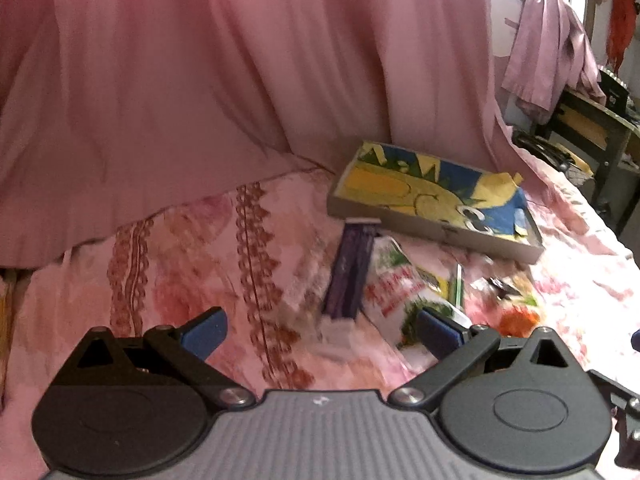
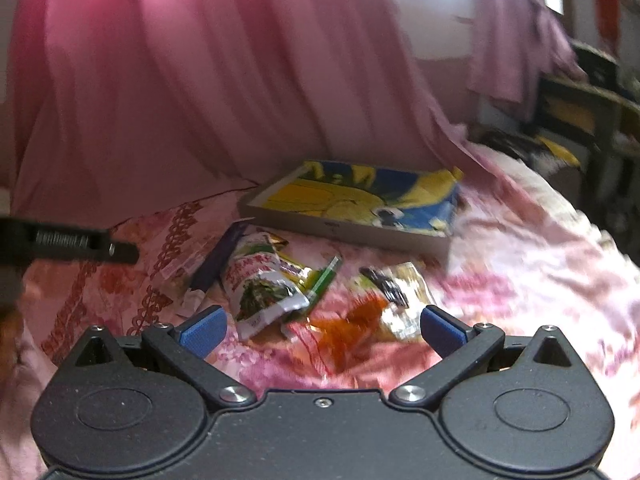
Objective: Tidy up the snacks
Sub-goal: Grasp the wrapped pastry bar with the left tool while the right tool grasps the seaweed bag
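Observation:
Several snack packets lie on a pink floral bedspread. A long purple packet lies beside a white-and-green packet with red writing. An orange-and-clear packet lies to their right. Behind them sits a shallow grey tray lined with yellow-and-blue cartoon paper. My left gripper is open and empty, just short of the purple packet. My right gripper is open and empty, over the orange packet.
A pink curtain hangs behind the bed. A dark wooden table and hanging clothes stand at the far right. The left gripper's black body shows at the left edge of the right wrist view.

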{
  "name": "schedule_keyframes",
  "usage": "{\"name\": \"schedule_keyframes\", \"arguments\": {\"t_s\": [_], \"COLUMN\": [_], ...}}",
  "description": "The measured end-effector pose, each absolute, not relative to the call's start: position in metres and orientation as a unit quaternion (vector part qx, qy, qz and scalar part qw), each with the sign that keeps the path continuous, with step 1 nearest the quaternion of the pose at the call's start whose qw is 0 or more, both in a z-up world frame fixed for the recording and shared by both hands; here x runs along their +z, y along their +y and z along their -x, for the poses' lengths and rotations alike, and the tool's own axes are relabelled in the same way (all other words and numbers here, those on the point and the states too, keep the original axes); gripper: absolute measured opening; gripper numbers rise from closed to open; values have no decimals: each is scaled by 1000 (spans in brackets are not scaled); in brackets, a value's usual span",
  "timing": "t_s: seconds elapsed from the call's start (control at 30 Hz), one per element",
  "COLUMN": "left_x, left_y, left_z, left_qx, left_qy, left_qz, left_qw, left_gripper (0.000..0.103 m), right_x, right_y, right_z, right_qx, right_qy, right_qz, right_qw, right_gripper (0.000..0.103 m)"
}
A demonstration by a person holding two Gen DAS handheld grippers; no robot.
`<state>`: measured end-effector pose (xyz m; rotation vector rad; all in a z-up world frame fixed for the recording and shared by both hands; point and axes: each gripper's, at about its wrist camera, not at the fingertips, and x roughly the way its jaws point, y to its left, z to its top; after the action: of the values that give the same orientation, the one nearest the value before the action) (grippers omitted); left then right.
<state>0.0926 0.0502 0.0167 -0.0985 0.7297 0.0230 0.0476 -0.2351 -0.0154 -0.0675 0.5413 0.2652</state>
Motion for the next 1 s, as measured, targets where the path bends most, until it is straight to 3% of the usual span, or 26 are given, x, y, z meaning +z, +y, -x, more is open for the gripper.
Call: {"name": "schedule_keyframes", "arguments": {"t_s": [0.53, 1.0], "left_x": [-37, -63], "left_y": [74, 66], "left_z": [-210, -227], "left_qx": [-22, 0], "left_qy": [430, 480], "left_qz": [59, -44], "left_qw": [901, 876], "left_gripper": [103, 103], "right_x": [-71, -106], "right_y": [-169, -130], "right_z": [-146, -166], "right_qx": [183, 225], "right_qy": [247, 242], "right_qz": [201, 267], "right_qw": [930, 905], "right_gripper": [102, 102]}}
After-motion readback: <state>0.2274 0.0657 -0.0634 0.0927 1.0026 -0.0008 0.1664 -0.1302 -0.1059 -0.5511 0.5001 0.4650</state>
